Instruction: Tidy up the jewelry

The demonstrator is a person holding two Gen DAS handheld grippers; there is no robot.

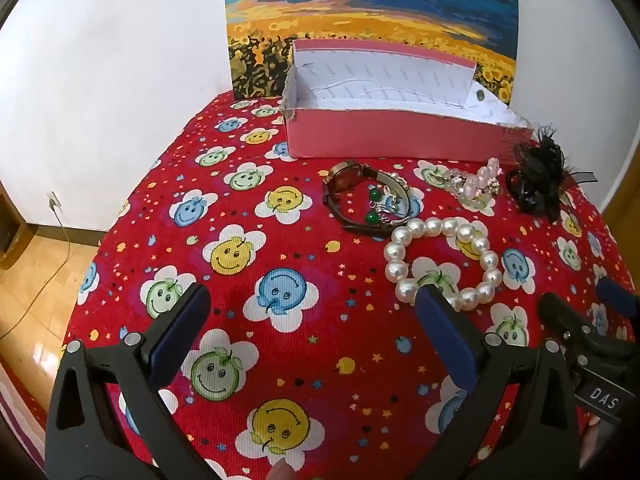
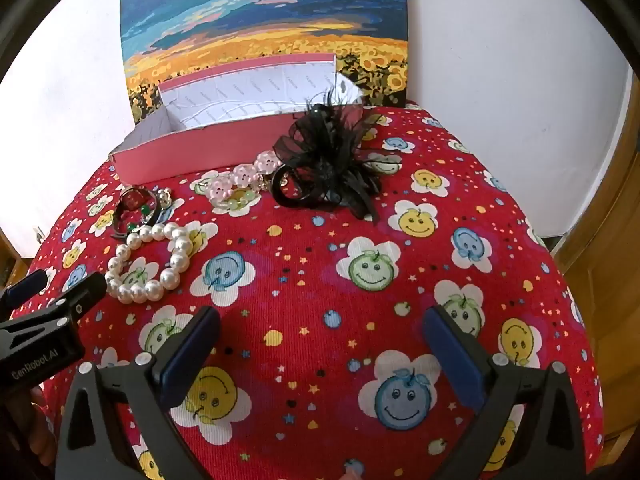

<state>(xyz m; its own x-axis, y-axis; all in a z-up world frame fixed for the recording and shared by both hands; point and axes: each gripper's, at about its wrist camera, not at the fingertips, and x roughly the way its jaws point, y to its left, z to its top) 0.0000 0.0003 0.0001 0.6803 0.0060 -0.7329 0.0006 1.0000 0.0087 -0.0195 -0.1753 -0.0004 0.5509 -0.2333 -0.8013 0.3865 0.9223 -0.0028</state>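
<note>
**Both tools spread, nothing yet taken up**

The left tool (image 1: 312, 320) is held with its fingers spread wide and nothing between them, tilted down over the near part of the desk (image 1: 280, 264), which is covered in red cloth printed with smiling flowers. Its right finger is seen just in front of the pearl bracelet (image 1: 442, 262), overlapping the nearest beads; whether it touches them cannot be told. The right tool (image 2: 320, 344) is likewise spread and empty, over bare cloth near the front edge, well apart from every piece.

Beyond the pearls lies a watch (image 1: 362, 190) on its side, its strap curled round a pair of green earrings (image 1: 376, 206). To its right a pink bead bracelet (image 1: 478, 182) is found, then a black feather clip (image 1: 540, 176) towards the right edge. All four lie just in front of an open pink box (image 1: 384, 140) at the far edge, which stands empty and is judged to be where the pieces belong.

The pearl bracelet is probably light and limp: the beads are hard, round and glossy, so a pinch on a single bead may slip. It is better taken across the strand, at the near side of the loop. The earrings are small and likely to be awkward. The feather clip would crush easily and is best taken by its glossy black loop (image 2: 286, 188).
</note>
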